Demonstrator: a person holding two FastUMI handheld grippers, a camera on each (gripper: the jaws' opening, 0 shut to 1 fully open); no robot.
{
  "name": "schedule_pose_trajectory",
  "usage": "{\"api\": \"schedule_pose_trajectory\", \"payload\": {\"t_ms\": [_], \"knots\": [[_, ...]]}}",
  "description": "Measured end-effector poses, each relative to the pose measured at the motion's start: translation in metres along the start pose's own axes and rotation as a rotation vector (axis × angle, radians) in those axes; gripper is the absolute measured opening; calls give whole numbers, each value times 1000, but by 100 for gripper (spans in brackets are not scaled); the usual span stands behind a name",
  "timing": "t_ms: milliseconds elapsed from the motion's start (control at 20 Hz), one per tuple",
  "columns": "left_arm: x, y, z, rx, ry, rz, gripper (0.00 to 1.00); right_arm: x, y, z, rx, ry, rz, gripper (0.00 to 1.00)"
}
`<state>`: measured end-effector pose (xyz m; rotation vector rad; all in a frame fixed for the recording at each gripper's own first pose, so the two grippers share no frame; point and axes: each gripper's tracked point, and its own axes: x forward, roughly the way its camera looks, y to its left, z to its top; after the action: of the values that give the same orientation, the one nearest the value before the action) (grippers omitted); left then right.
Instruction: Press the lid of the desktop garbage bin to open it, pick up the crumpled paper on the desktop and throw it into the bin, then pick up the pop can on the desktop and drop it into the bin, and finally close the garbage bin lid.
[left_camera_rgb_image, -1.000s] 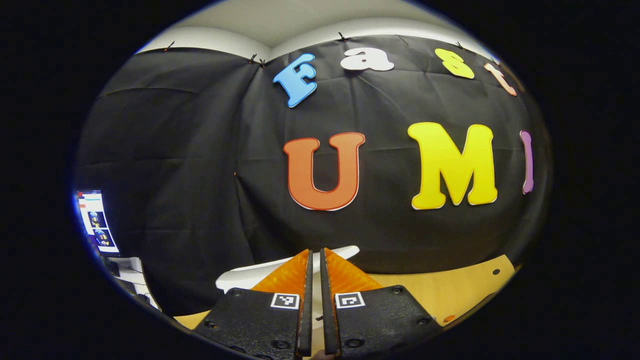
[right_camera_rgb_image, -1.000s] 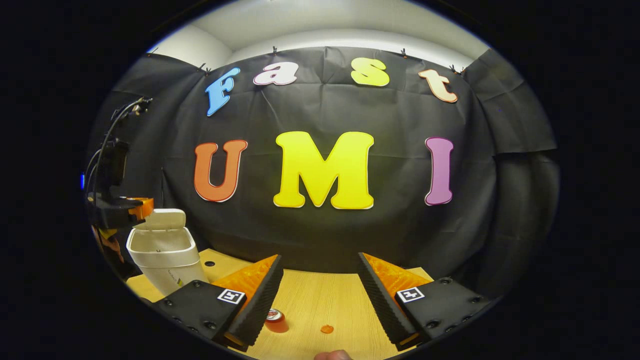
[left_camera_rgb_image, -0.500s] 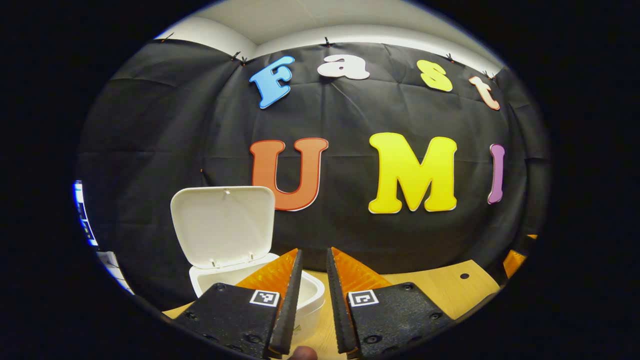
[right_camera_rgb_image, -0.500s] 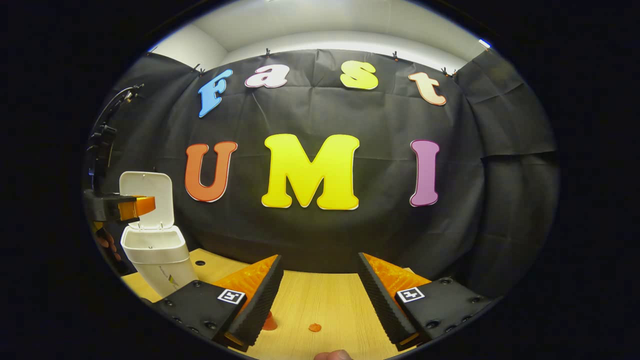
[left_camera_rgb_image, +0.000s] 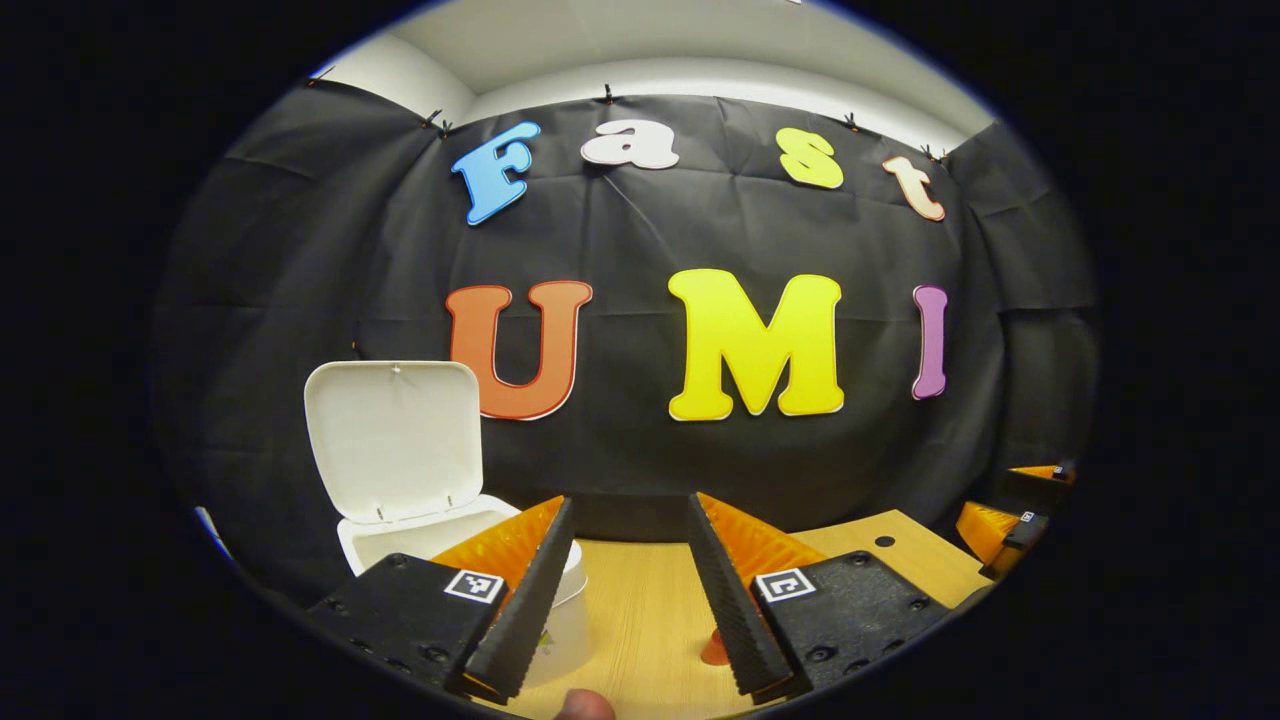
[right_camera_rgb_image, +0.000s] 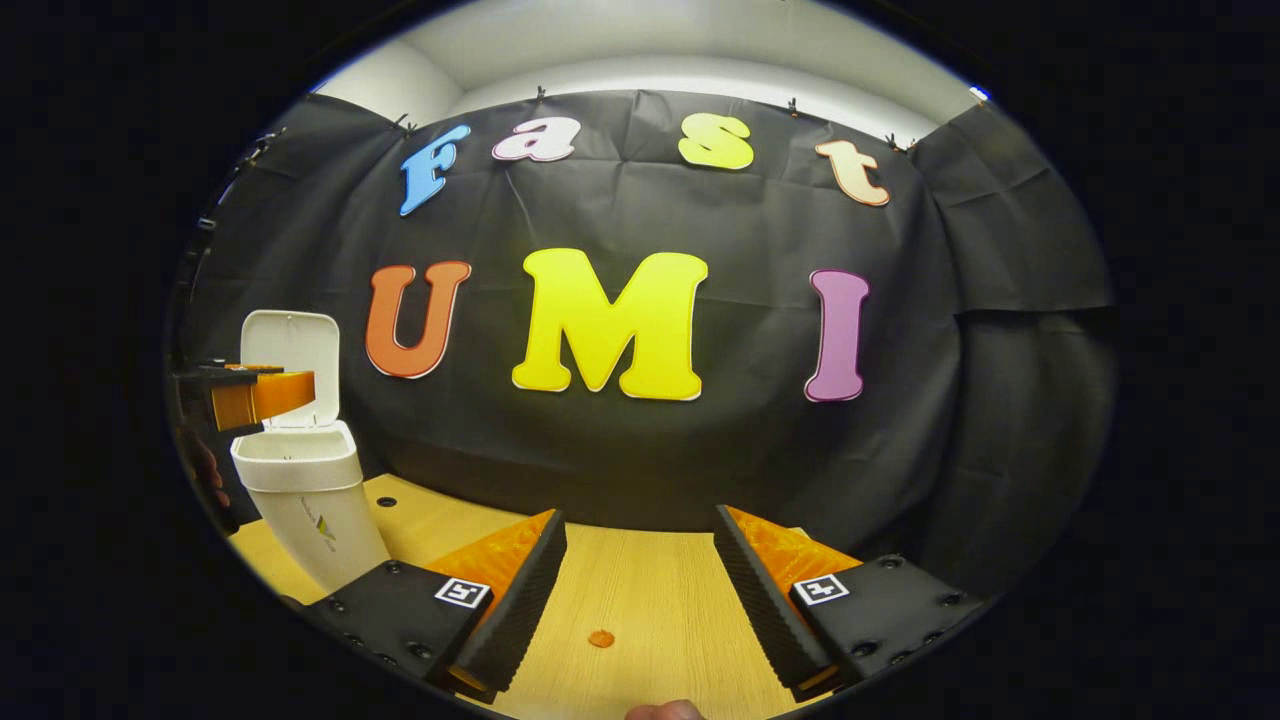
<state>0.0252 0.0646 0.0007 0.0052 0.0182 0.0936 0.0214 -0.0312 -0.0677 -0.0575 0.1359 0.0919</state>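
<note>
Left gripper view: garbage bin (left_camera_rgb_image: 560, 625) on desk (left_camera_rgb_image: 640, 625), lid (left_camera_rgb_image: 395, 440) up so opening looks done; left tool (left_camera_rgb_image: 625, 600) and right tool (right_camera_rgb_image: 640, 590) both spread wide, empty; paper, can, lid closing left.

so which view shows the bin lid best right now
The left gripper view: the lid stands open and upright, its whole inner face square to the camera, above the bin that the left gripper partly covers. The right gripper view shows the lid smaller, at the far left edge, partly crossed by the other gripper's fingers.
</note>
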Motion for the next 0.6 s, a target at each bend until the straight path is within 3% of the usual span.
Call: {"api": "schedule_pose_trajectory", "payload": {"t_ms": [250, 600], "knots": [[-11, -20, -17, 2, 35, -41, 95, -6, -2, -20, 8, 36, 22, 94], [-22, -26, -41, -10, 110, -28, 95, 3, -3, -62, 16, 132, 51, 94]]}}
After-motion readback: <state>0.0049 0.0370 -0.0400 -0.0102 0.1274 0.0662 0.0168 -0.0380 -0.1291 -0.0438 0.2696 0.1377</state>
